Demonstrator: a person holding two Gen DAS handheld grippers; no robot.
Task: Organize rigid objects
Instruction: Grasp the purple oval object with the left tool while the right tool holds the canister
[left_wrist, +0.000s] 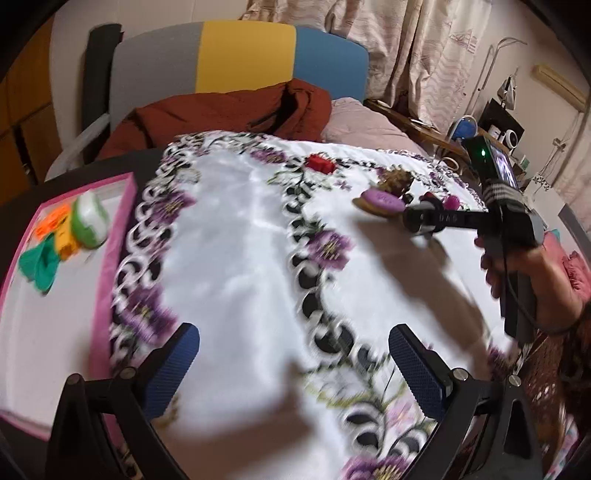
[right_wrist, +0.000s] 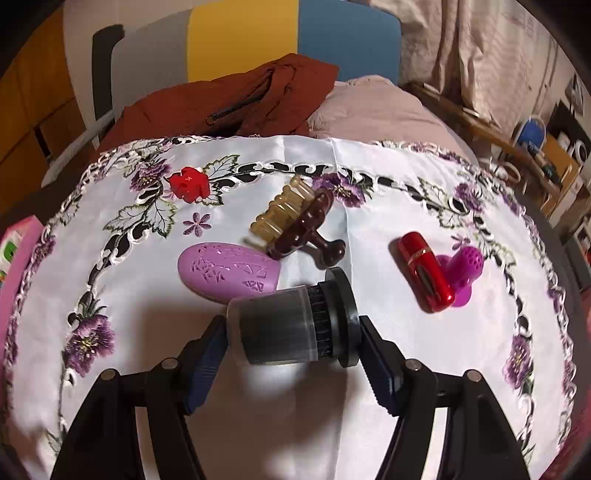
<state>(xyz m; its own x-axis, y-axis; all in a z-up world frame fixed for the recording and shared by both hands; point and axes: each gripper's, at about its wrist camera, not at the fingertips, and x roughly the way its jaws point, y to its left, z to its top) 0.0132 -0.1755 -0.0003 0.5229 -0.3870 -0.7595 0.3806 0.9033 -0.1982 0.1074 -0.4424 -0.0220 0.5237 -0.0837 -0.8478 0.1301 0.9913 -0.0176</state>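
Note:
My right gripper (right_wrist: 291, 332) is shut on a black round brush (right_wrist: 273, 325) with a clear cap, its pads pressing on the two ends. The brush hangs just above the embroidered white cloth (right_wrist: 332, 177). Just beyond it lie a purple oval piece (right_wrist: 225, 271) and a brown wooden comb (right_wrist: 299, 225). A red block (right_wrist: 188, 184) sits farther back on the left. A red tube (right_wrist: 424, 275) and a magenta piece (right_wrist: 463, 271) lie to the right. My left gripper (left_wrist: 295, 365) is open and empty over the cloth's near part.
A pink-rimmed tray (left_wrist: 114, 236) at the left holds a green-and-white ball (left_wrist: 90, 219) and orange and teal toys. A rust-coloured jacket (left_wrist: 221, 110) and a chair stand behind the table. A person's hand (left_wrist: 517, 273) holds the right gripper.

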